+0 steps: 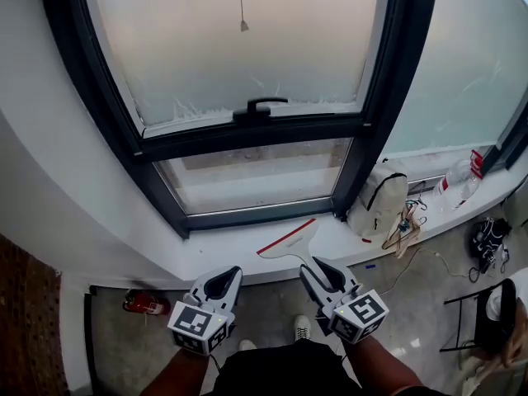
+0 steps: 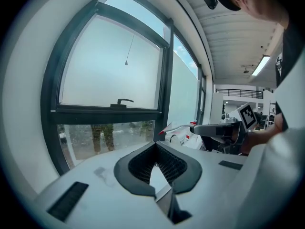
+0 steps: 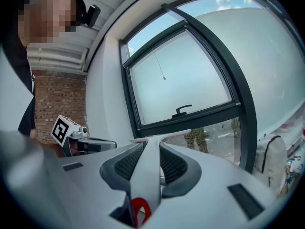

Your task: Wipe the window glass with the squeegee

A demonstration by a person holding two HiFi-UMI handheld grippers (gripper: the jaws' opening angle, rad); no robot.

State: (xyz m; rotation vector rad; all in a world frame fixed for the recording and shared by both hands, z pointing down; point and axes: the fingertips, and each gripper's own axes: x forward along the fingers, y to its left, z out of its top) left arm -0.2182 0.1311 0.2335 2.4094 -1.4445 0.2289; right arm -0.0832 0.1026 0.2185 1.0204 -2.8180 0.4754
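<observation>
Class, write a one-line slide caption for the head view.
Right gripper holds the squeegee by the sill below the window glass; left gripper shut, empty.

The person is wearing black clothing [image 1: 280, 374] and white shoes [image 1: 302, 328]. The left gripper [image 1: 224, 280] and right gripper [image 1: 318, 269] are showing white shells, dark ribbed pads [image 2: 167, 165] and cubes [image 1: 198, 327] bearing black-and-white square markers.
</observation>
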